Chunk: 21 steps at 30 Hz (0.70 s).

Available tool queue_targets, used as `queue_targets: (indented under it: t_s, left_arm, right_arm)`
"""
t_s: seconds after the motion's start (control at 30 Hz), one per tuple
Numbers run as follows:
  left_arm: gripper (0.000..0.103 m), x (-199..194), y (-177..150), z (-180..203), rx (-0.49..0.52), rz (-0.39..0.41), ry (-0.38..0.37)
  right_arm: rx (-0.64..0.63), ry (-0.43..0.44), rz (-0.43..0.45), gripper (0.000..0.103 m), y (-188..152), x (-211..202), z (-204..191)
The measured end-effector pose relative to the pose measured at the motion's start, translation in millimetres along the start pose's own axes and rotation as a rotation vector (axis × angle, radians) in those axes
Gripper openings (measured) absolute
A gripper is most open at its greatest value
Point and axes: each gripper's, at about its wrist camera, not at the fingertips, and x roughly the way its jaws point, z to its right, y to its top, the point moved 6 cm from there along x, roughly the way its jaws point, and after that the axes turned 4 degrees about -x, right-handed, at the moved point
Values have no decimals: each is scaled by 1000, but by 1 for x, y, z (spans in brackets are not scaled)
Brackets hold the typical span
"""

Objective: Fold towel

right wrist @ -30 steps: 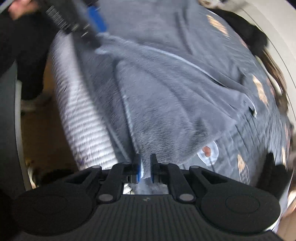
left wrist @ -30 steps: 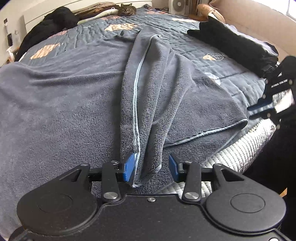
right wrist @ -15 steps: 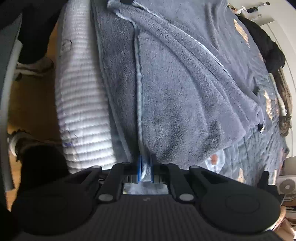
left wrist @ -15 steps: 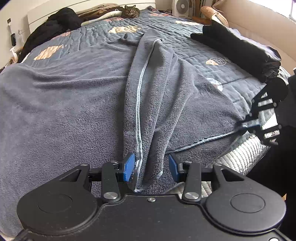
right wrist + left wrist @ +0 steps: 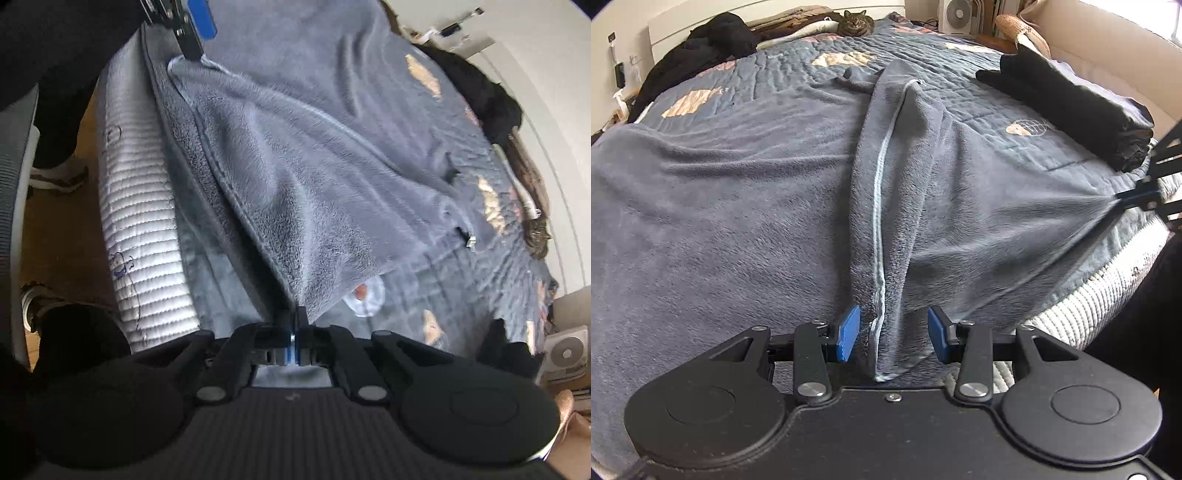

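Observation:
A large grey plush towel (image 5: 738, 221) is spread over the bed, with a long ridge of folded cloth and a pale hem (image 5: 879, 206) running toward me. My left gripper (image 5: 892, 332) is open at the bed's near edge, and the hemmed end of that ridge lies loose between its blue pads. My right gripper (image 5: 293, 321) is shut on a towel corner (image 5: 306, 280) and holds it stretched taut off the right side; in the left wrist view it shows at the right edge (image 5: 1145, 192). The left gripper (image 5: 195, 22) appears at the top of the right wrist view.
A stack of black clothing (image 5: 1071, 107) lies on the quilt at the right. A cat (image 5: 855, 24) and a dark garment (image 5: 701, 48) are at the bed's far end, a fan (image 5: 956, 16) beyond. The white mattress side (image 5: 140, 221) drops to the floor by a person's shoes (image 5: 59, 177).
My right gripper has pulled the towel corner outward and up, so that flap went from slack to taut. The left gripper stayed open around the ridge.

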Motion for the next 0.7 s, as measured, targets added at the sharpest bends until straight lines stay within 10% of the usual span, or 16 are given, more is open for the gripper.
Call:
queue_targets:
  t_s: [0.3,0.37,0.7]
  left_arm:
    - [39,37,-6,4,134,-63,136]
    - [6,45,-7,-6,76,-101,114]
    - [4,8,2,-58,-125,-95,79]
  right_arm:
    - [-26,83,-107,1,-20,37,-20]
    - [-14,93,-114,1,-20,44,-21]
    - [16,105,-120,1,-24,47,-22]
